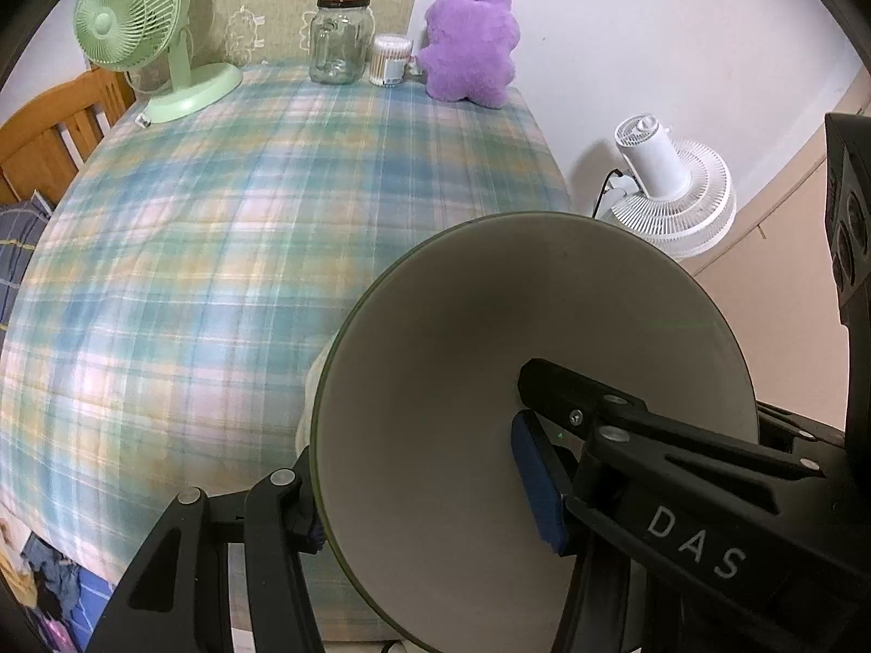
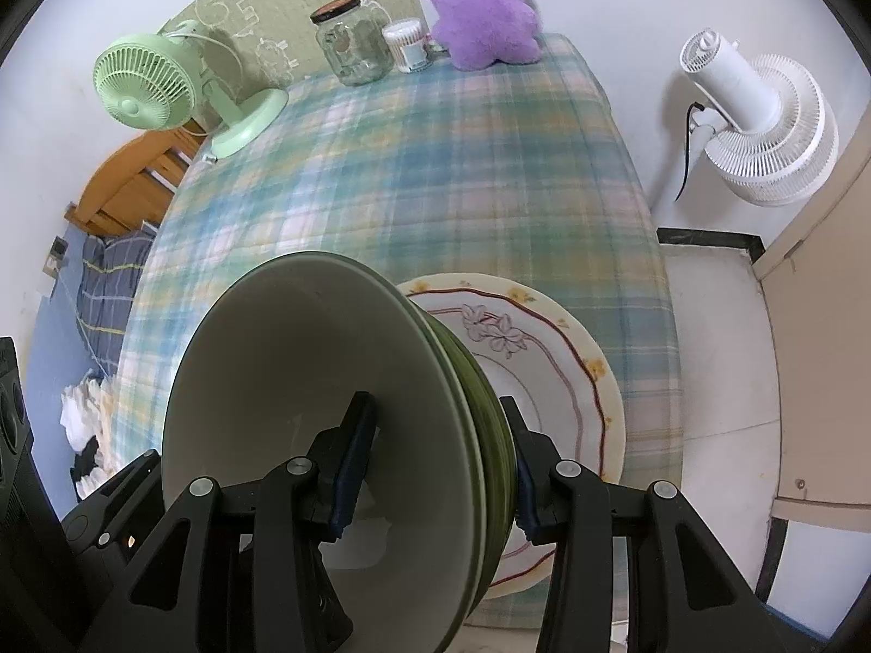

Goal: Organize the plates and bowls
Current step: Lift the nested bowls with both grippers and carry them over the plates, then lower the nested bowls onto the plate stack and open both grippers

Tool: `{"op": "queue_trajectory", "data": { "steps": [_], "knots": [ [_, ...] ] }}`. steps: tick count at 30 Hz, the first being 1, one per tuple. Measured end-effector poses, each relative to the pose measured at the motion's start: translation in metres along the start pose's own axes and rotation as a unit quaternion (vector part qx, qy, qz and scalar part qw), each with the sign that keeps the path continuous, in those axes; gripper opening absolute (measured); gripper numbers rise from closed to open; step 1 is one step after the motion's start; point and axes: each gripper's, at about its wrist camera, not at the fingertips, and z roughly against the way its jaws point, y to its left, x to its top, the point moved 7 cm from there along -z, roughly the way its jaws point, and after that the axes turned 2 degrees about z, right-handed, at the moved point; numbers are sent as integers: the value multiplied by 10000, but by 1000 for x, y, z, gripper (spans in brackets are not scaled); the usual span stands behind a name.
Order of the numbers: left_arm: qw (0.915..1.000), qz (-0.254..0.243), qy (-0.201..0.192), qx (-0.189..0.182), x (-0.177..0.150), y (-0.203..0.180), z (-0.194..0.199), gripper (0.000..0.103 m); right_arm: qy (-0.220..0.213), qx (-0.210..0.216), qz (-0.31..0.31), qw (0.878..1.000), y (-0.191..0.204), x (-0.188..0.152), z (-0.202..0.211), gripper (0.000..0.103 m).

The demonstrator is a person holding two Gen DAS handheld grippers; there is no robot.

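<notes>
- We judge the tidying to be under way: each claw carries a bowl above the plaid-covered table (image 1: 228, 250), and neither bowl is set down yet.
- Our left claw (image 1: 430, 495) is clenched on the rim of a pale bowl (image 1: 490, 359), one pad inside, the other behind the wall.
- Our right claw (image 2: 435, 473) grasps the green bowl (image 2: 305, 381), one pad inside and one on its olive outer wall; it looks like two nested bowls, though we cannot be sure.
- Relative to the flowered plate (image 2: 550, 375), which lies on the table's near corner, the green bowl hangs just beside and above it.
- Left to do, we reckon: stack both bowls, perhaps on that plate.
- Only the right view shows the plate clearly; in the left view the pale bowl hides it.
</notes>
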Motion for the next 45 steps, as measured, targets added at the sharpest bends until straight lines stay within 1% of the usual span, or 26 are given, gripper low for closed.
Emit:
{"op": "queue_trajectory", "data": {
  "steps": [12,17,19,24,26,28,31,33,35,37,39,41,44,45],
  "knots": [
    [9992,283,270,20,-2,-2,-26,55,330,24,123,9994,-15,2,-22,47],
    [9986,337,402,-5,-2,-2,-36,55,449,-36,129,9989,-19,4,-33,47],
    [9991,256,326,38,0,-4,-36,55,496,-35,99,9987,-21,4,-36,47],
    [9995,140,254,90,3,-9,-38,55,443,3,-25,9990,-28,7,-37,47],
    [9996,69,237,145,3,-11,-38,55,429,44,-92,9990,-30,7,-38,49],
    [9996,37,251,126,1,-12,-39,55,382,31,-135,9992,-31,6,-38,52],
    [9996,33,248,138,-1,-12,-40,60,317,-5,-175,9993,-33,4,-37,52],
    [9996,33,233,181,-3,-12,-39,65,286,-23,-177,9994,-33,2,-36,53],
    [9994,63,203,256,-4,-11,-39,69,238,-79,-184,9995,-35,-1,-35,58],
    [9992,130,167,351,-6,-7,-37,73,152,-173,-203,9995,-38,-3,-33,70],
    [9987,185,93,456,-7,-4,-34,78,53,-240,-203,9995,-41,-4,-29,72],
    [9983,213,7,550,-8,-2,-30,79,-29,-278,-176,9995,-42,-5,-24,74],
    [9973,179,-125,694,-8,-1,-21,81,-151,-313,-119,9993,-44,-6,-16,75],
    [9969,152,-197,747,-7,-1,-16,84,-180,-339,-111,9992,-44,-6,-13,75]
  ]
}}
